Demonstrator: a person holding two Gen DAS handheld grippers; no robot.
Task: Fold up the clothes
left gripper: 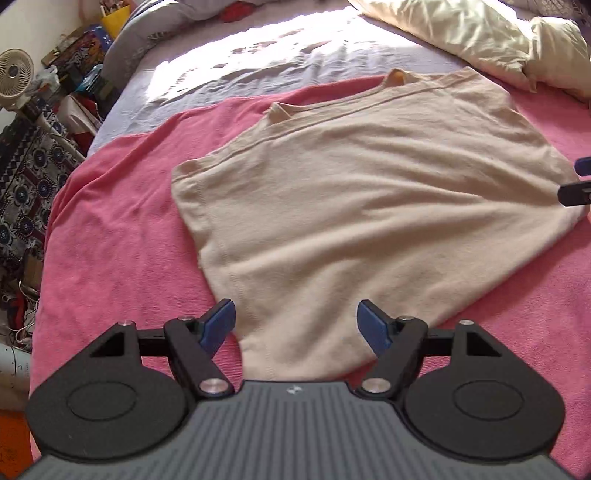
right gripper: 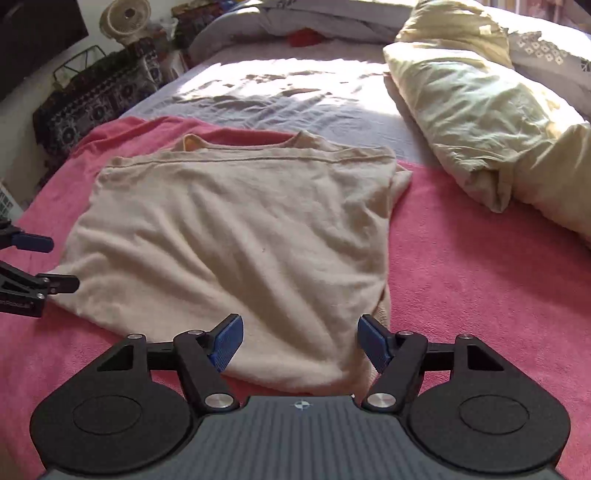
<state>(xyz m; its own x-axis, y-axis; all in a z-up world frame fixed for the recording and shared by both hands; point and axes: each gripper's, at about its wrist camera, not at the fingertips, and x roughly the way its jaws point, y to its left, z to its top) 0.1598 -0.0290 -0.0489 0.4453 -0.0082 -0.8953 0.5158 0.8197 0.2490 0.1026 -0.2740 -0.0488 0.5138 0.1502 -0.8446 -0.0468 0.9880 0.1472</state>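
Beige T-shirt [left gripper: 369, 206] spread flat on pink blanket [left gripper: 122, 229] on bed, collar at far end, hem twd both cameras. Sleeves already folded in; right-side edge bunched, a fold of cloth sticking out near shoulder in right wrist view. Some wrinkles across body.

Left claw [left gripper: 295, 326] spread wide, blue pads [left gripper: 219, 325] apart, hovering over near-left hem corner; cloth visible betw pads but not pinched. Right claw [right gripper: 301, 341] also spread, not pressed on anything, over near-right hem corner, shirt fabric below the gap. Each claw seen at edge of the other's view: right one at right edge of left wrist view, left one at left edge of right wrist view, both just beside shirt's side edges.

Around: lavender sheet [left gripper: 280, 62] beyond blanket, sunlit, rumpled. Pale yellow pillow/duvet heap [right gripper: 491, 122] on far right of bed, close to shirt's right shoulder but not touching. Grey bedding [right gripper: 332, 18] and small red item [right gripper: 304, 37] at head of bed. Off bed on left: patterned dark fabric [left gripper: 26, 177], white fan [left gripper: 13, 74], yellow container [left gripper: 115, 20], clutter of boxes + cables on floor. Dark screen top-left in right wrist view.

Nothing lying on shirt; blanket round it bare.
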